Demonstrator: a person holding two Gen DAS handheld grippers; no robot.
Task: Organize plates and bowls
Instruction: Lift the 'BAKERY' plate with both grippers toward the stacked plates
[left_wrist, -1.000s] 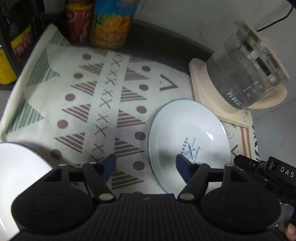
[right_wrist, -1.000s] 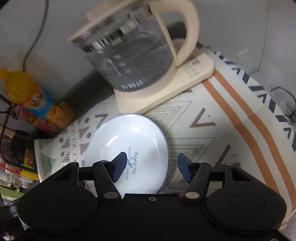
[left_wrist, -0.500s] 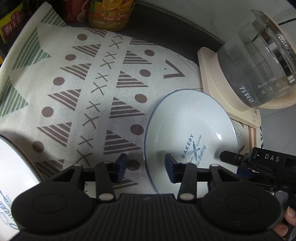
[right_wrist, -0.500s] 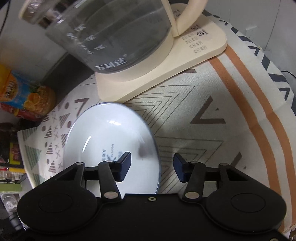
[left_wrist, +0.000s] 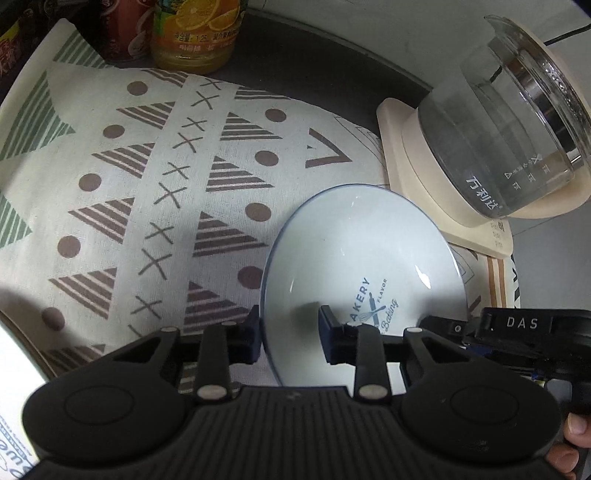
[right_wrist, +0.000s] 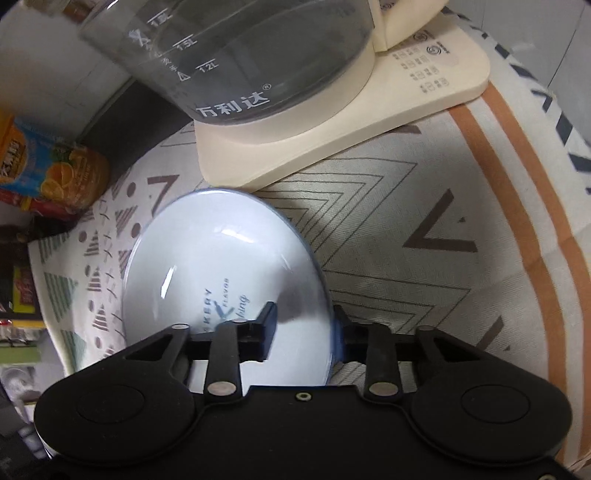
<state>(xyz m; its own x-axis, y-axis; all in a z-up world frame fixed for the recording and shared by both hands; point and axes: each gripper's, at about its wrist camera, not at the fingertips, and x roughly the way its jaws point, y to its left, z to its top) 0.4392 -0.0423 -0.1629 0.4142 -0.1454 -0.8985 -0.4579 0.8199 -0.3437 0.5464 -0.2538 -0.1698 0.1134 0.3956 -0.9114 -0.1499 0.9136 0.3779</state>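
A white bowl with a blue rim and blue "Bakery" print (left_wrist: 354, 258) sits on a patterned cloth; it also shows in the right wrist view (right_wrist: 221, 266). My left gripper (left_wrist: 290, 338) straddles the bowl's left rim, one finger outside and one inside, with a gap still between the pads. My right gripper (right_wrist: 304, 330) straddles the bowl's right rim the same way. The right gripper's body (left_wrist: 524, 328) shows at the right of the left wrist view. A second white dish (left_wrist: 14, 406) shows partly at the lower left edge.
A glass electric kettle (left_wrist: 517, 147) on a cream base (right_wrist: 332, 122) stands just behind the bowl. An orange juice bottle (left_wrist: 195, 33) and a red can (left_wrist: 122, 29) stand at the back left. The patterned cloth (left_wrist: 147, 184) covers the counter.
Both grippers have moved down and forward onto the bowl's opposite rims, and their fingers have narrowed around the rim. The bowl has not moved.
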